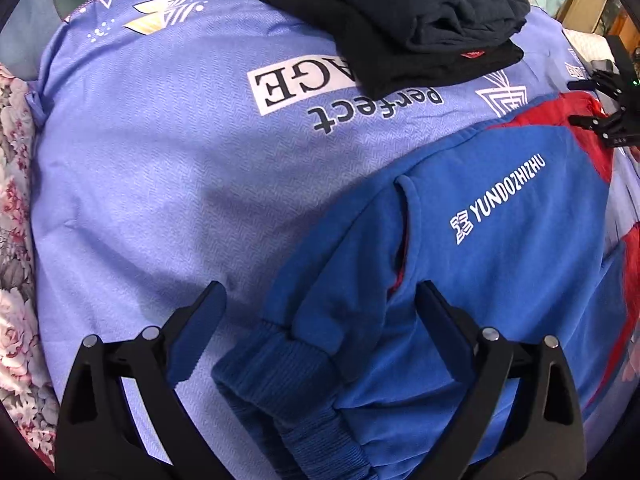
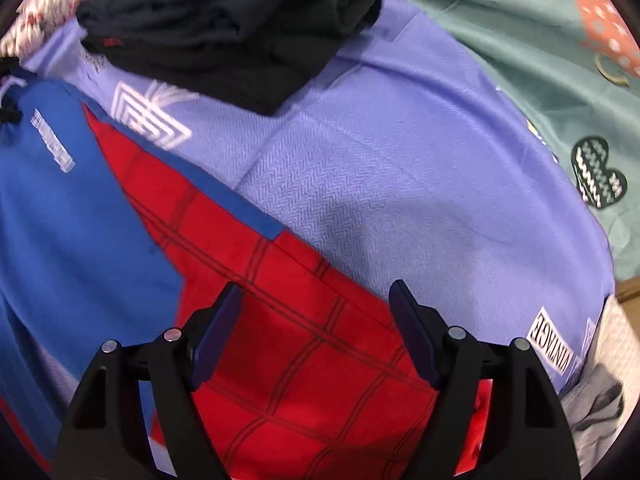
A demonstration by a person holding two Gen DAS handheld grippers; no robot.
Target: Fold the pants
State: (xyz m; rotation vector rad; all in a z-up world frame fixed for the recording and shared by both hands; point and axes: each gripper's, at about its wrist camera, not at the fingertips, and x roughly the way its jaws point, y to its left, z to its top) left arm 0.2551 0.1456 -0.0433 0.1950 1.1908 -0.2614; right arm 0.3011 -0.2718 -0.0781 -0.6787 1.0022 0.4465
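Blue pants [image 1: 500, 200] with white lettering and a red web-patterned panel [image 2: 304, 360] lie on a lavender bedsheet [image 1: 160, 200]. My left gripper [image 1: 320, 296] stands open above the pants' ribbed blue hem [image 1: 272, 376], which lies between and below the fingers; the pads do not press on it. My right gripper [image 2: 316, 292] is open over the red panel, with fabric below the gap and nothing pinched. In the left wrist view the right gripper [image 1: 576, 102] shows small at the far right edge, over the red end of the pants.
A stack of folded dark clothes [image 1: 400, 20] [image 2: 224, 36] sits at the far side of the sheet [image 2: 400, 200]. A floral quilt [image 1: 12, 240] borders the left. Green patterned cloth [image 2: 520, 60] lies beyond the sheet's right edge.
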